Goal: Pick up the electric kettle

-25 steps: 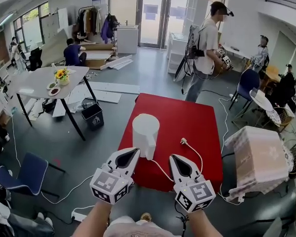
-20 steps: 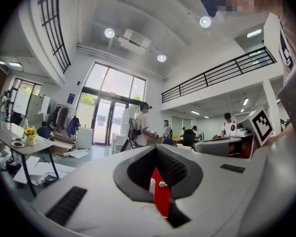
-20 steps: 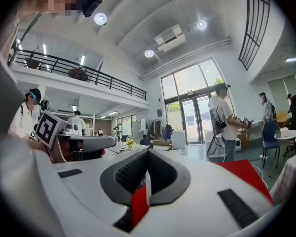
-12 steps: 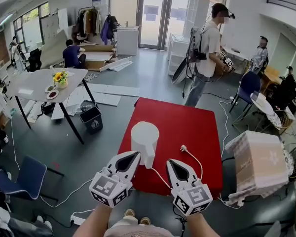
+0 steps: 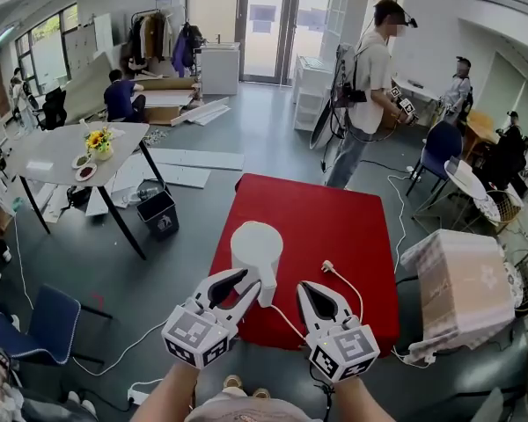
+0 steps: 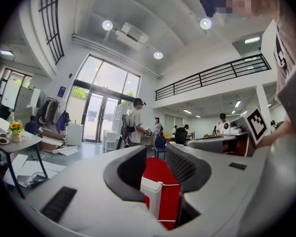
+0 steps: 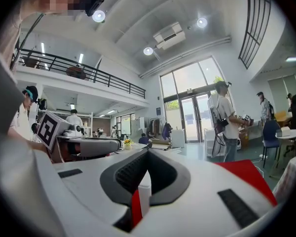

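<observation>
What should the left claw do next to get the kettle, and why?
Probably ease the left gripper a little forward until the kettle's handle sits between its pads, then close. Its jaws have just been opening and stand apart, gripping nothing. The white kettle stands upright on the red table right ahead, and its handle shows in the gap, not yet pressed.

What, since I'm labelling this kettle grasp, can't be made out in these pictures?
- Kettle body: left gripper view, hidden by the left gripper's jaws, which have just been opening; only a white strip shows between them.
- Cord, middle stretch: head view, behind the right gripper.
- What the dishes on the far table hold: head view, too small.
</observation>
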